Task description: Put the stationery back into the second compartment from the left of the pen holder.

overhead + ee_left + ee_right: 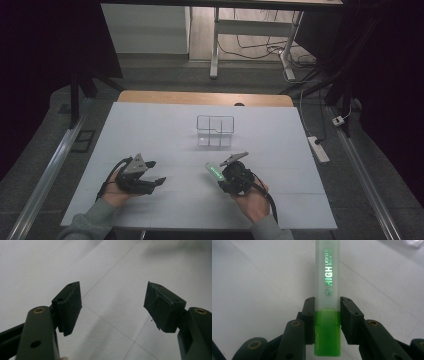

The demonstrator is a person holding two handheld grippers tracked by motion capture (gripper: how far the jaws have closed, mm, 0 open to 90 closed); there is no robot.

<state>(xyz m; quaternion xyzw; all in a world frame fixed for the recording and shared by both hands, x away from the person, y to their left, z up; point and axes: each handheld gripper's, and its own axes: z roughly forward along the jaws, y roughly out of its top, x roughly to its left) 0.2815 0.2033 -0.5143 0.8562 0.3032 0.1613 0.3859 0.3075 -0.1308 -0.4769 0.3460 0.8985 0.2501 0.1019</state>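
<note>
Highlighter held, ready to go to the organizer

Near the person, the right gripper [226, 169] has its fingers clamped on a green highlighter [327, 302], held above the white surface [165, 200]. The left gripper [156, 172] hovers with fingers apart and empty. Farther away stands a clear organizer [215, 131]. I judge the carrying step is in hand; next, the highlighter must move forward and point down into one compartment

One green highlighter [327, 302], one clear divided organiser [215, 131], two claws, and one white table [150, 130].
</note>
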